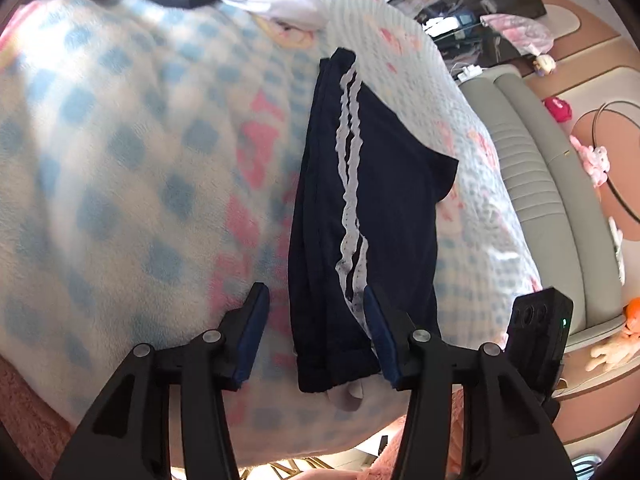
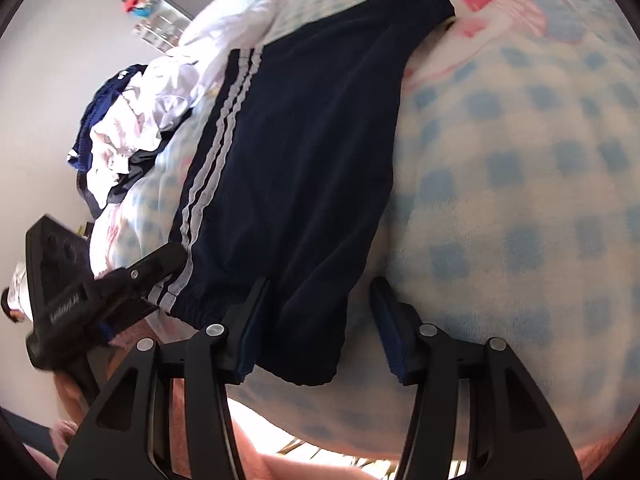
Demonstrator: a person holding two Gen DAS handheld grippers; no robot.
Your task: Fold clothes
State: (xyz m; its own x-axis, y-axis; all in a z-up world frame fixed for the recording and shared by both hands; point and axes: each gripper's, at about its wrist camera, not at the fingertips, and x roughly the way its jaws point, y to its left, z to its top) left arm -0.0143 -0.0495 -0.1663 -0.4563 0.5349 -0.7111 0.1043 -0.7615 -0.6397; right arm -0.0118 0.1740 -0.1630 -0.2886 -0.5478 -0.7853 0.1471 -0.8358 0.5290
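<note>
Checked blanket [image 1: 120,152] on bed carries navy shorts [image 1: 360,184] already folded lengthwise w/ both grippers, left gripper [image 1: 316,320] & right gripper [image 2: 320,312], jaws apart over waistband end, holding nothing, while clothes pile [image 2: 120,136] further back is not yet folded.

Bed under checked fleece blanket [image 1: 120,152], grey padded bench [image 1: 532,152], plain white wall [image 2: 60,80]

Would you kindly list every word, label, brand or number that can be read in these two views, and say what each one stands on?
No text can be read with confidence.
Pale embossed lettering on the left gripper's black body, seen from the right wrist view: too blurred to read.
Navy trousers with white stripes: no label or print visible.
Checked blanket: pink shapes only, too blurred to tell whether they are lettering.
</note>
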